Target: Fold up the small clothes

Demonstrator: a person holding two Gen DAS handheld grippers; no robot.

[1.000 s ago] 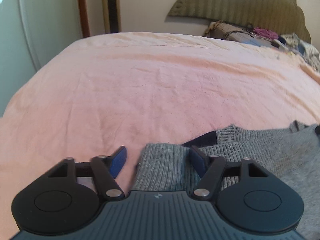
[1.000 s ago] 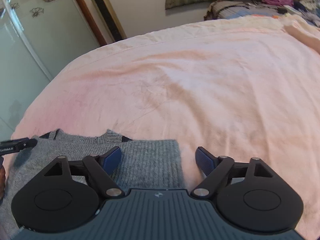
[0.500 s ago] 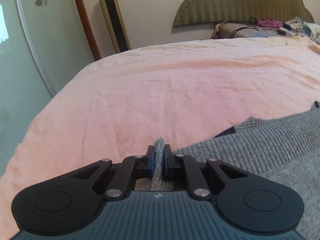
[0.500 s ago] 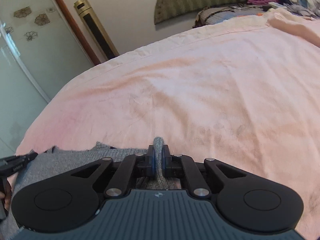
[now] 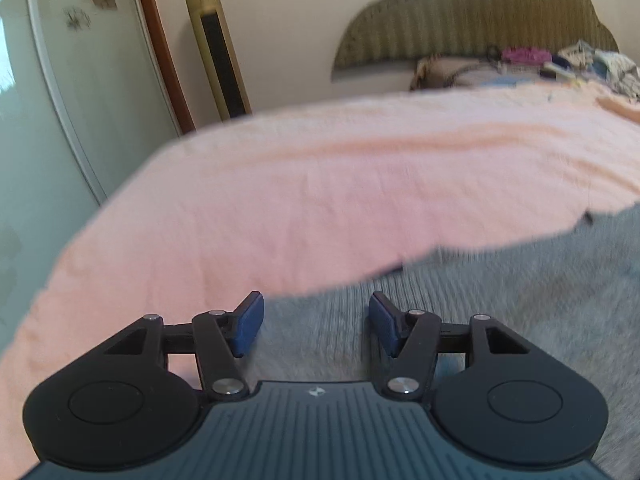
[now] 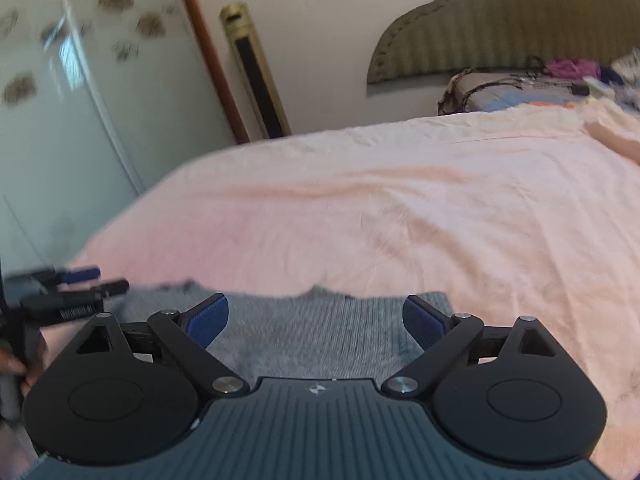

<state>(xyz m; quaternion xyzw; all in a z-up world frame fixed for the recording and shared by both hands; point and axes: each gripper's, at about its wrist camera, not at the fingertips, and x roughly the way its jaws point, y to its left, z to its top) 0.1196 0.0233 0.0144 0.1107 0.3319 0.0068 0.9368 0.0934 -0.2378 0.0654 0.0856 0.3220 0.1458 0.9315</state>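
Note:
A grey knitted sweater (image 5: pixel 500 300) lies flat on the pink bedspread (image 5: pixel 340 200). My left gripper (image 5: pixel 316 322) hovers over its left edge, its jaws opening, with knit below them but nothing pinched. In the right wrist view the same sweater (image 6: pixel 312 332) fills the space under my right gripper (image 6: pixel 316 320), whose jaws are opening wide and grip nothing. The left gripper (image 6: pixel 80 292) shows at the left edge of that view, held by a hand (image 6: pixel 16 364).
The pink bedspread (image 6: pixel 400 220) stretches far ahead. A padded headboard (image 5: pixel 472 28) and a pile of clothes and bags (image 5: pixel 540 64) are at the far right. A gold tower fan (image 5: pixel 218 48) and a glass door (image 5: pixel 60 100) stand at the left.
Half a second ago both grippers were shut on a pinched fold of the sweater. Both have let go and stand apart now, and the knit lies flat beneath them.

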